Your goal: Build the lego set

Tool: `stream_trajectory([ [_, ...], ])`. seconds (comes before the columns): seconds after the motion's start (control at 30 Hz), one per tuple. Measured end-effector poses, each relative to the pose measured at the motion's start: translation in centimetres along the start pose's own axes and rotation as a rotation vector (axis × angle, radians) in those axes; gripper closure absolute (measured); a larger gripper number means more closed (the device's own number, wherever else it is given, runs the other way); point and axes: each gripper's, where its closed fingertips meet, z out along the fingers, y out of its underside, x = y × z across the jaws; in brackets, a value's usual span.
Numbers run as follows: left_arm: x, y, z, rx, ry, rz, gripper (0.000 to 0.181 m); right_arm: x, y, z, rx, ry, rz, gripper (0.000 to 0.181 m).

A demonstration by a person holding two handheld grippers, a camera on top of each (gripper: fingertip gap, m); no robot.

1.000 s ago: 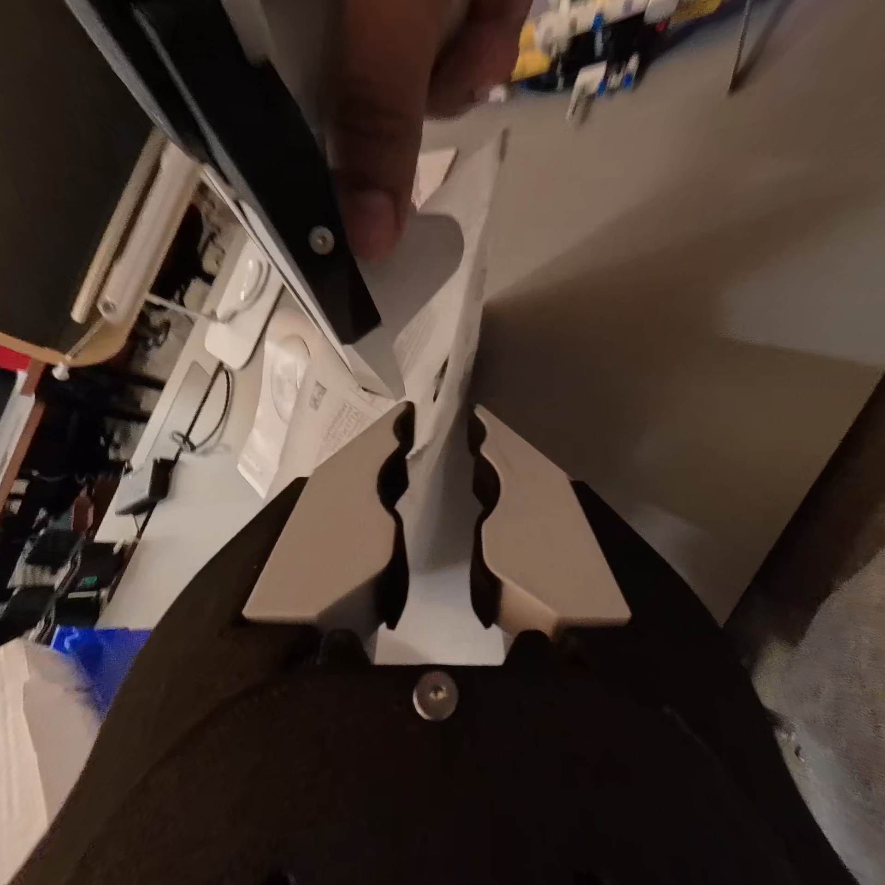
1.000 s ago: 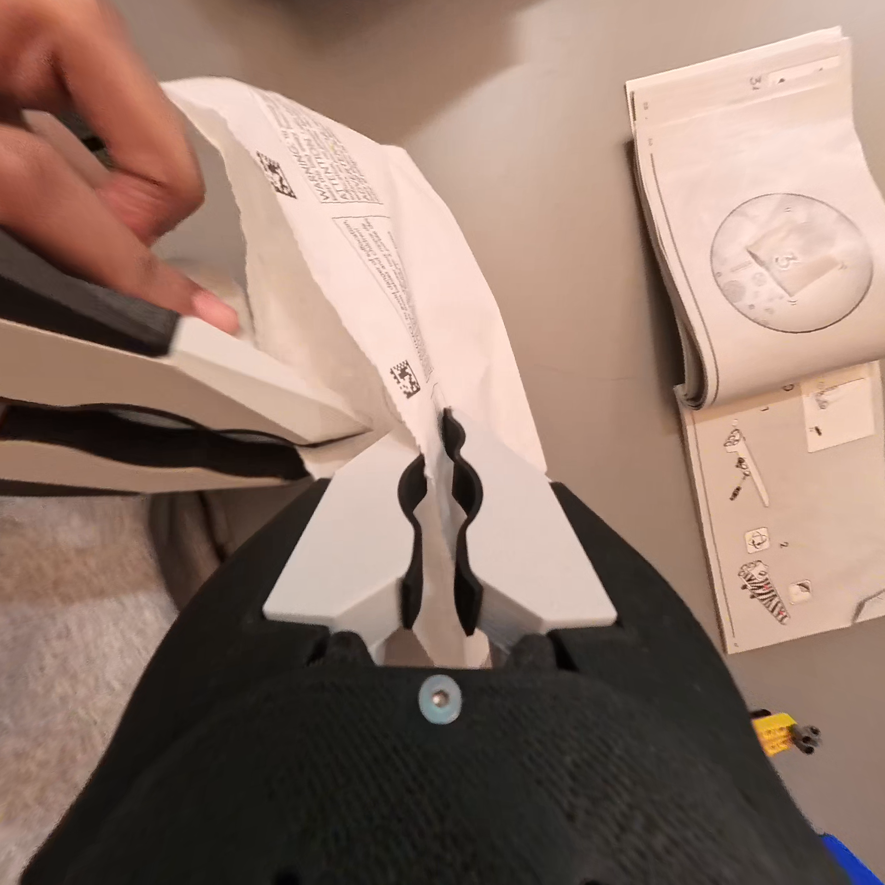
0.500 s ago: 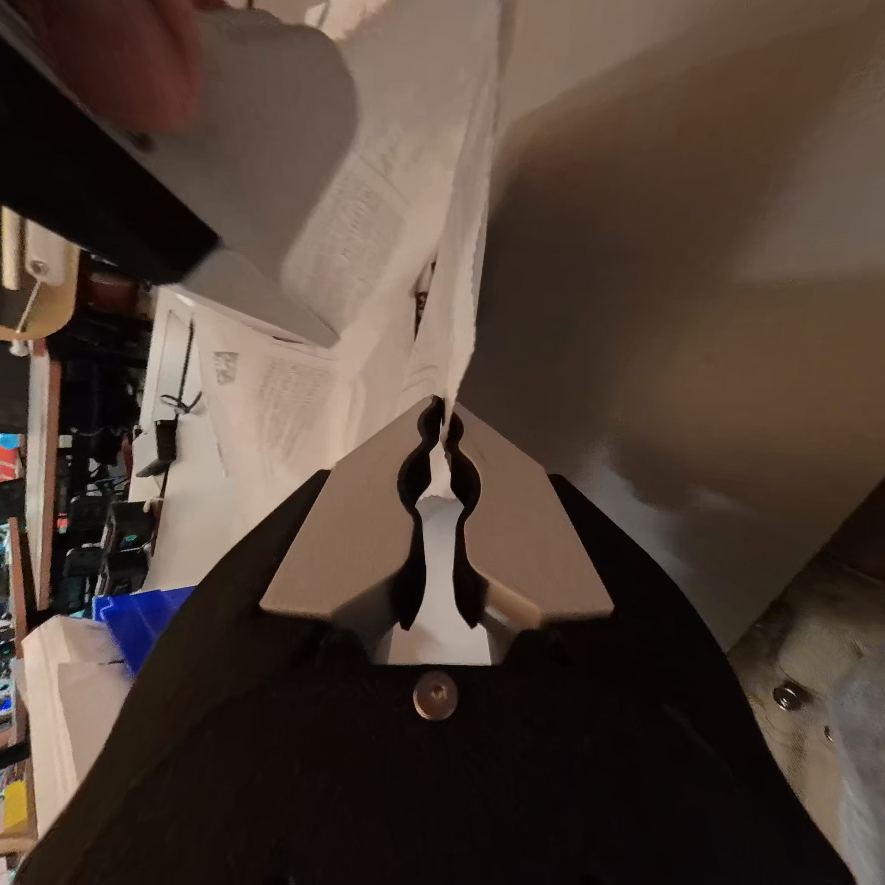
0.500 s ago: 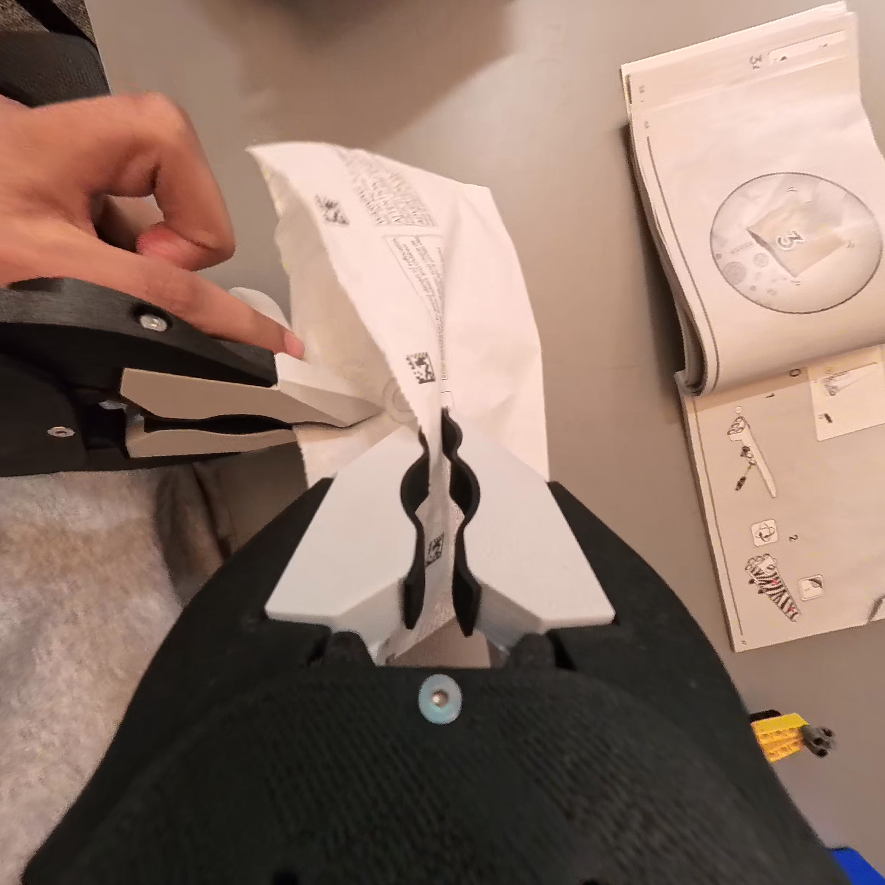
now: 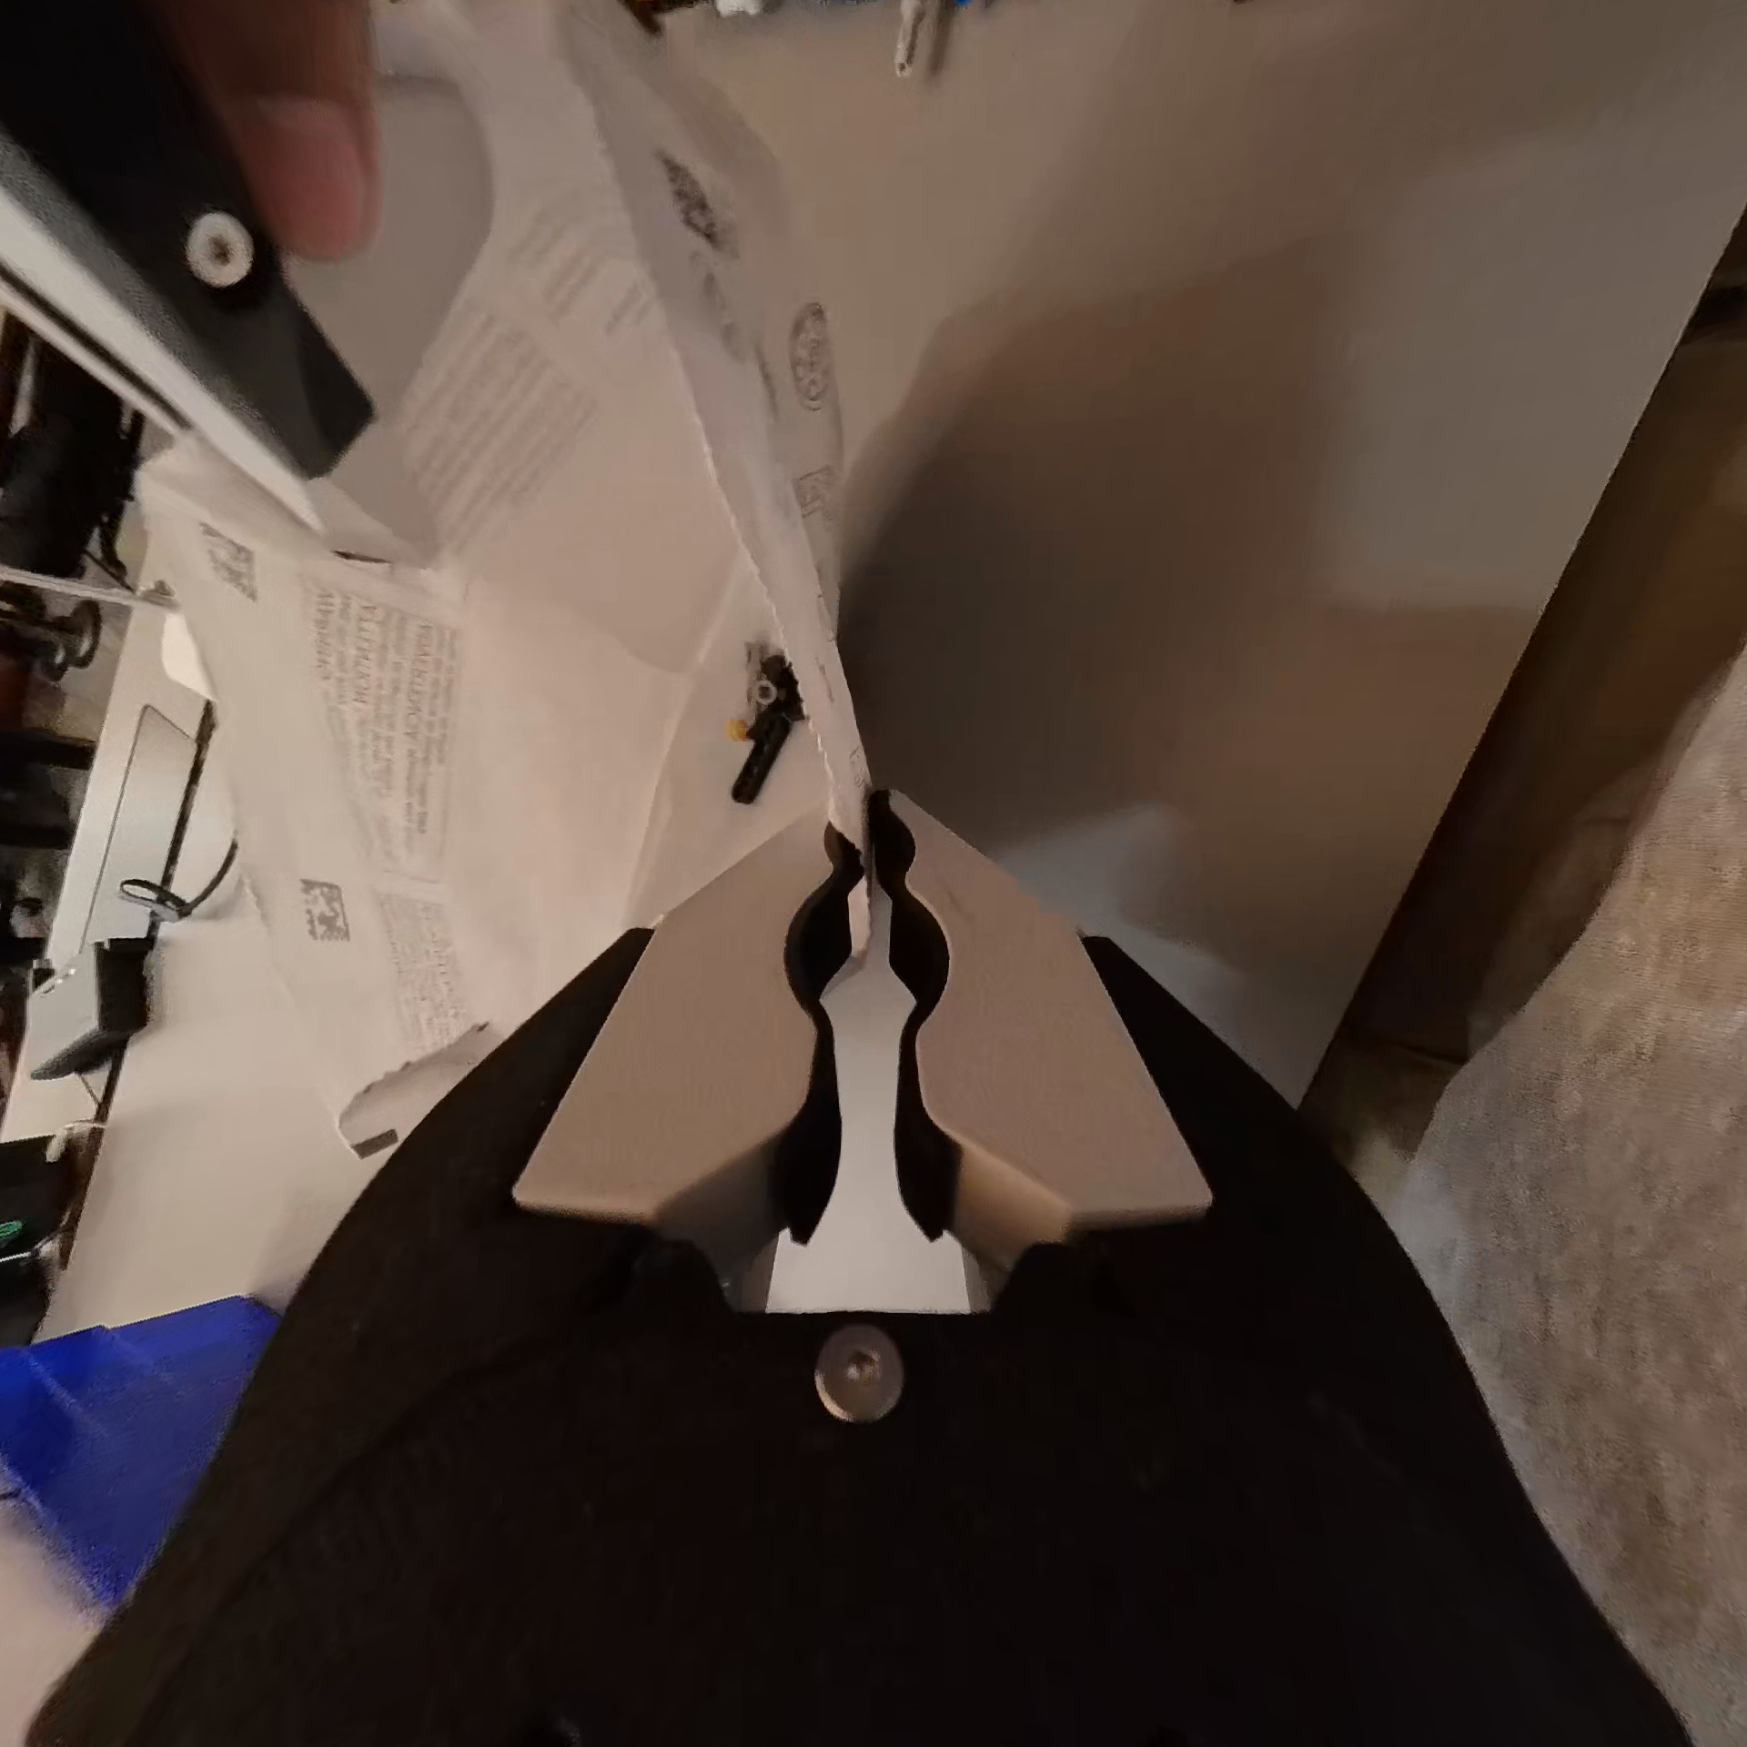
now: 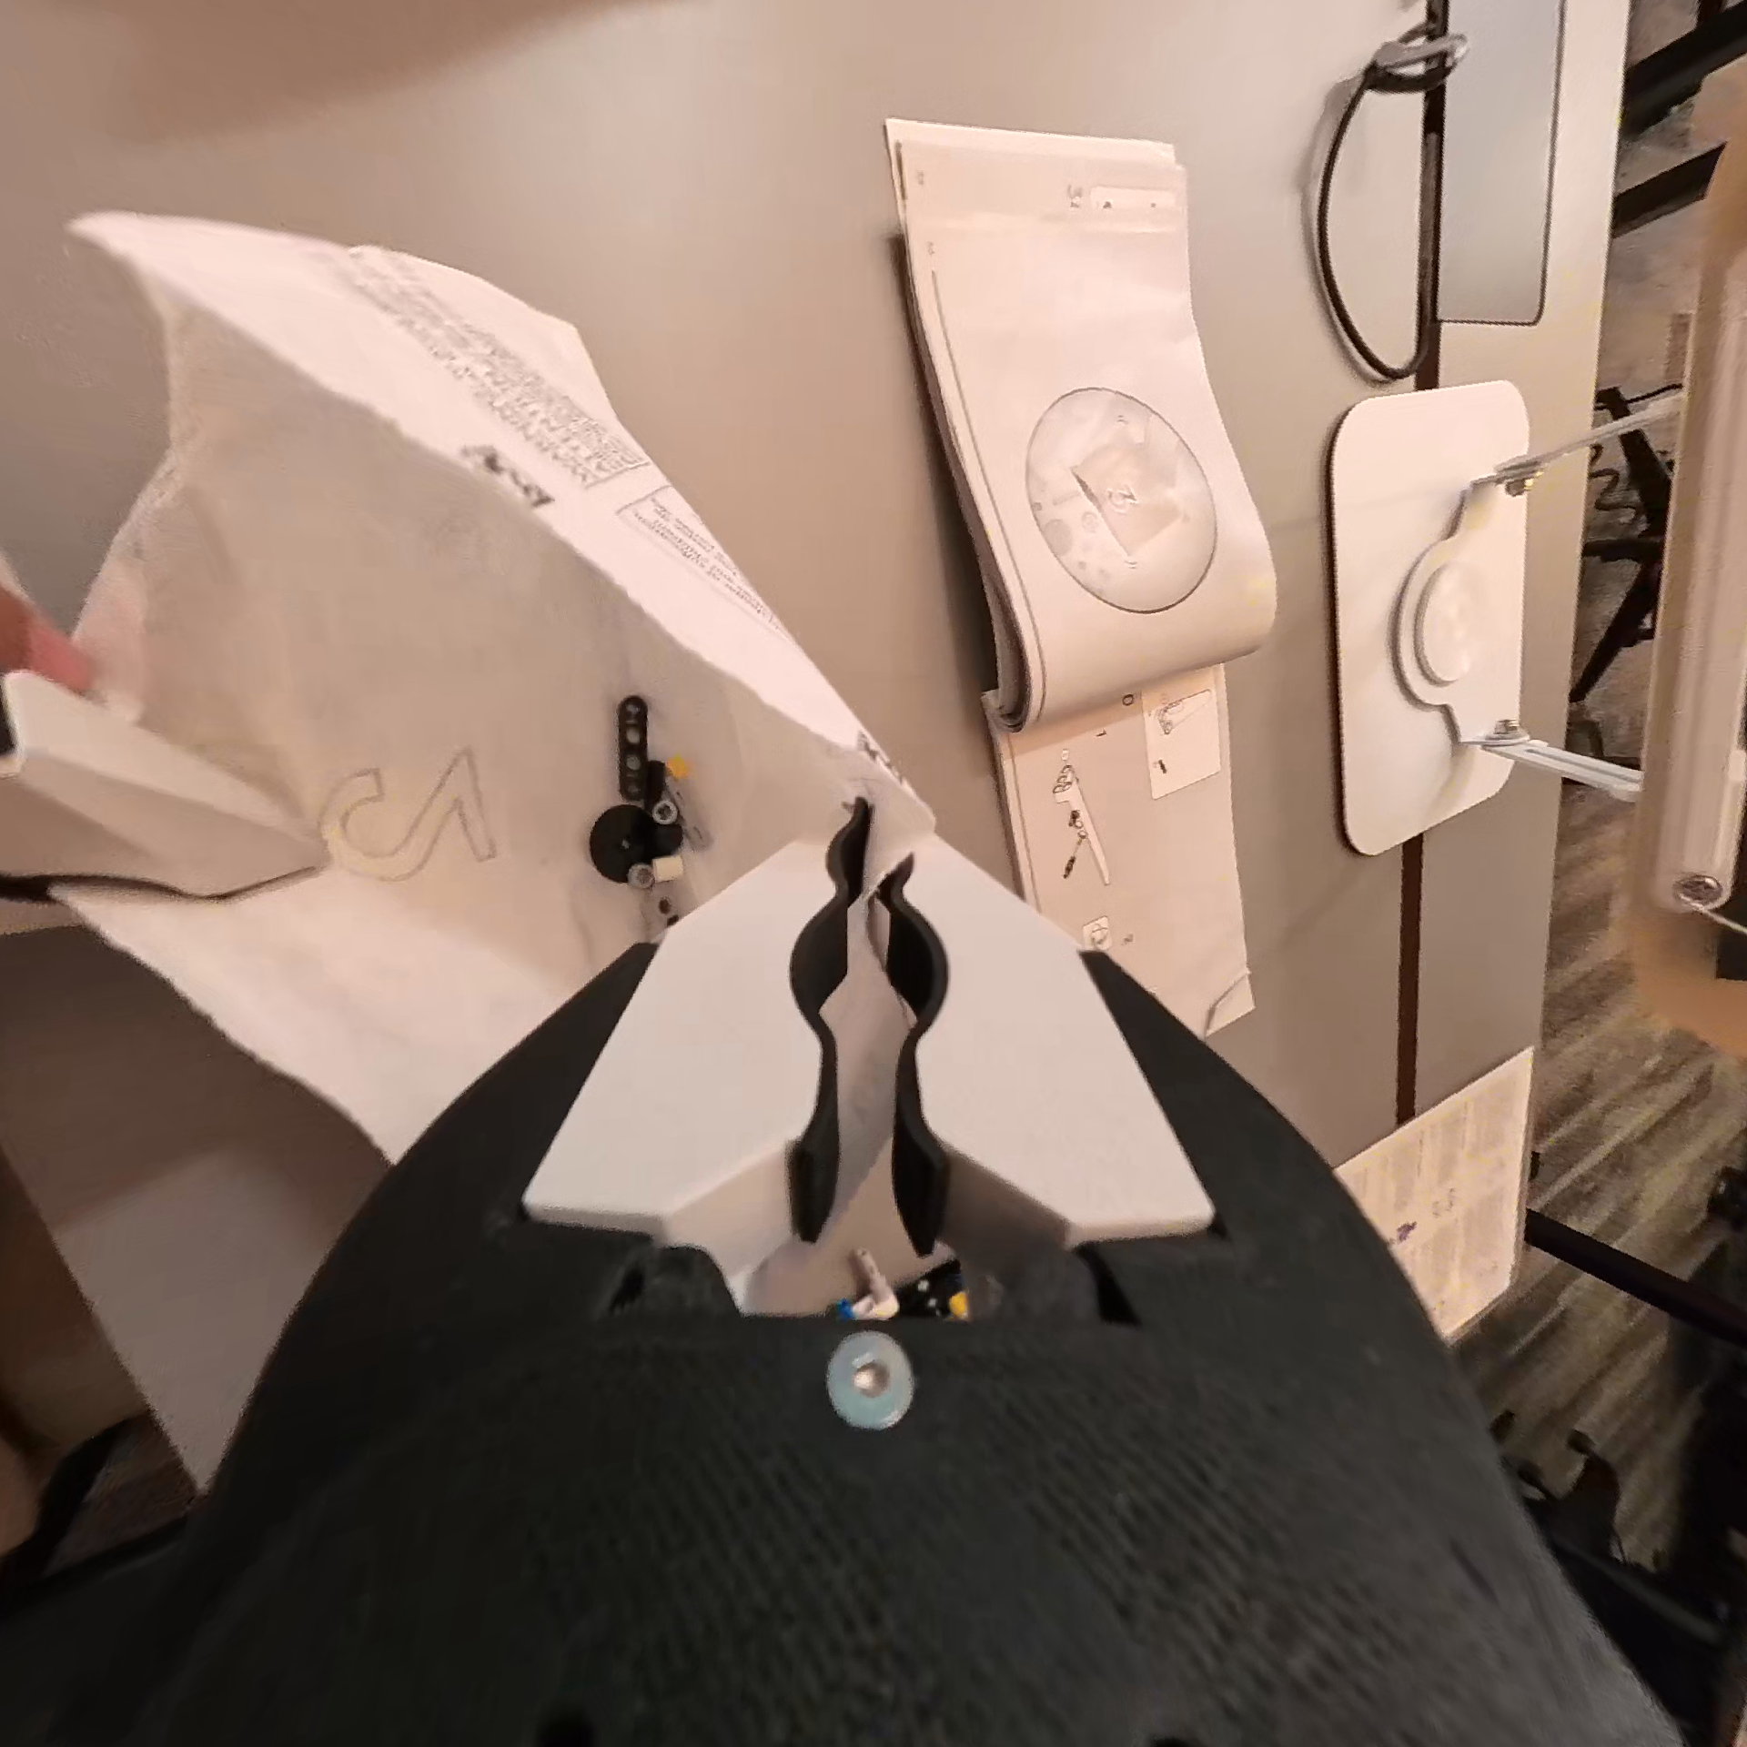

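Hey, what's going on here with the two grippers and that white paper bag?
A person is working two handheld grippers on a white paper bag of Lego parts. The right gripper is shut on one edge of the bag and the left gripper is shut on another, so the bag is held up, spread open between them. Small black parts show inside it. An open instruction booklet lies on the grey table beside it. Building has not started.
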Motion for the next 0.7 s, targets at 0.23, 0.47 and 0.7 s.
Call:
stream_trajectory([
  [0.23, -1.8, 0.1, -1.2, 0.099, -0.033, -0.086, 0.181, -1.0, -0.6, -1.3, 0.09, -0.133, 0.056, 0.168],
  [0.47, -3.7, -0.8, -2.9, 0.228, -0.03, -0.209, 0.181, -0.6, -1.8, -5.4, 0.378, -0.272, 0.241, 0.122],
  [0.7, -3.1, -1.9, -1.7, 0.225, -0.005, -0.179, 0.181, -1.9, -2.0, -6.1, 0.473, -0.361, 0.405, 0.112],
])
